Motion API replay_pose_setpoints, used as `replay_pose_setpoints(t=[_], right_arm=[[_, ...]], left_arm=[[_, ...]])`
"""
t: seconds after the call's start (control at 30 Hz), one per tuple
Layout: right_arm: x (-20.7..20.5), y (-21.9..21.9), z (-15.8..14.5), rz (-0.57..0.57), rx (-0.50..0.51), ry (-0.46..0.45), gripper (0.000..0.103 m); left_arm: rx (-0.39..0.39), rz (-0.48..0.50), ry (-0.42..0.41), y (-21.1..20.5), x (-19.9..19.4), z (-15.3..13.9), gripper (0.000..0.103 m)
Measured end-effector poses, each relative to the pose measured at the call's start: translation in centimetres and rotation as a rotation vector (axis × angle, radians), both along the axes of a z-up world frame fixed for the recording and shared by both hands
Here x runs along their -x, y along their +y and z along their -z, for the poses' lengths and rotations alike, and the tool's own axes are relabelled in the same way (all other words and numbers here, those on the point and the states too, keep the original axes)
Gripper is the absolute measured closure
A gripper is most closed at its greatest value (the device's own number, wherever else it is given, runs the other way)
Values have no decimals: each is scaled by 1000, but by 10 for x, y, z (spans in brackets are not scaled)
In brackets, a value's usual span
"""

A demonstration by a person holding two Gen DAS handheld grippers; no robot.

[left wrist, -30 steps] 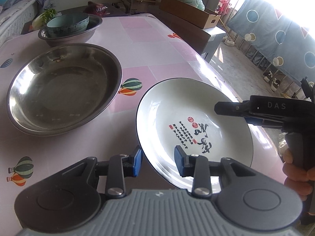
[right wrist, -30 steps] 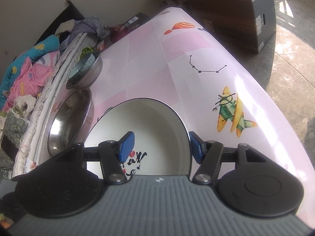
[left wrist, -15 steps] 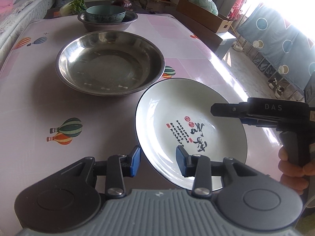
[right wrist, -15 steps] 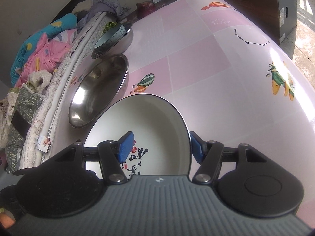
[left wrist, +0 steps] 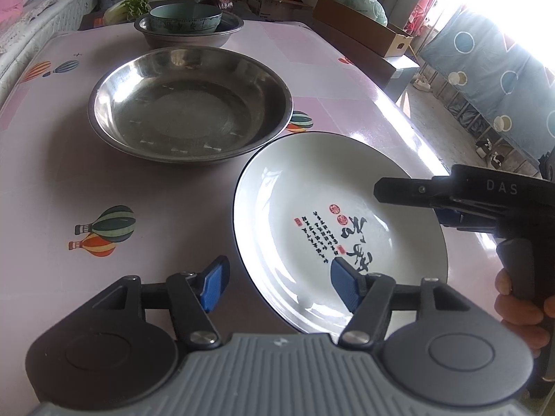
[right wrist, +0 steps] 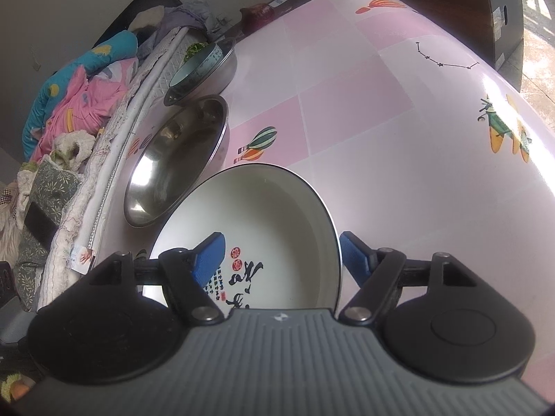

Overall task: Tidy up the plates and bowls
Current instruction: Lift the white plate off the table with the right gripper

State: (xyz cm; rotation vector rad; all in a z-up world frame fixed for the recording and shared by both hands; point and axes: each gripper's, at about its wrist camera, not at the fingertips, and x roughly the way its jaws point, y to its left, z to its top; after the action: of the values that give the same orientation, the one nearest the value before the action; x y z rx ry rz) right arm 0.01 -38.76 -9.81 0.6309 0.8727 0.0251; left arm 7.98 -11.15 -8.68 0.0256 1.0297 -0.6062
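Left wrist view has the left gripper (left wrist: 275, 286) low in the frame, its blue pads (left wrist: 215, 282) spread apart and still widening, one pad outside the near rim of the white ceramic plate (left wrist: 322, 215) and the other over its inner face; neither seems to press on it. Across the plate, the right gripper (left wrist: 442, 209) reaches in from the side, held by a hand (left wrist: 520, 306). The plate, printed with black calligraphy and red seals, appears to rest on the pink tablecloth (left wrist: 52, 180), just ahead of both sets of tongs and nearly touching the large steel basin (left wrist: 189, 104) beyond it.

Judging by this, the step in hand is letting the plate go after setting it down beside the basin. Next, both tongs would need to back clear of the rim without dragging it, then go for another dish, perhaps the teal bowl (left wrist: 185, 17) sitting inside the smaller steel basin (left wrist: 189, 31) farther off.

Right wrist view shows what the other cannot: the right gripper (right wrist: 279, 258) straddling the plate's rim (right wrist: 333, 235), jaws opening, with a visible gap on the outer side. It also shows bedding (right wrist: 79, 97) heaped beyond the basins. Only the left view shows the hand, a cardboard box (left wrist: 367, 31) and a patterned curtain (left wrist: 492, 79).
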Motion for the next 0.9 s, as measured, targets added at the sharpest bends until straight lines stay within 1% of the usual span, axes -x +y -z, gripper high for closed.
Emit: replay_pose_setpoints(t=[0.03, 0.1, 0.13, 0.17, 0.2, 0.27, 0.5, 0.73, 0.9], right_arm=[[0, 1, 0, -4, -2, -2, 22], [-2, 3, -1, -16, 5, -3, 16], [-3, 4, -1, -24, 7, -3, 14], [-4, 5, -1, -29, 6, -3, 9], [-5, 6, -1, -32, 2, 0, 1], [-6, 7, -1, -31, 10, 1, 1], [-6, 8, -2, -32, 16, -6, 1], [-1, 7, 1, -27, 12, -38, 1], [0, 3, 2, -26, 0, -53, 1]], left_arm=[[4, -2, 0, 0, 0, 0, 29], [15, -13, 3, 1, -1, 2, 11], [24, -25, 5, 2, -2, 3, 9], [29, -31, 6, 3, -2, 3, 6], [32, -38, 10, 5, -3, 4, 3], [32, -44, 12, 7, -5, 4, 0], [26, -24, -2, 7, -3, 5, 0], [71, -26, 2, 14, -3, 6, 0], [93, -42, 29, 17, -7, 5, 0]])
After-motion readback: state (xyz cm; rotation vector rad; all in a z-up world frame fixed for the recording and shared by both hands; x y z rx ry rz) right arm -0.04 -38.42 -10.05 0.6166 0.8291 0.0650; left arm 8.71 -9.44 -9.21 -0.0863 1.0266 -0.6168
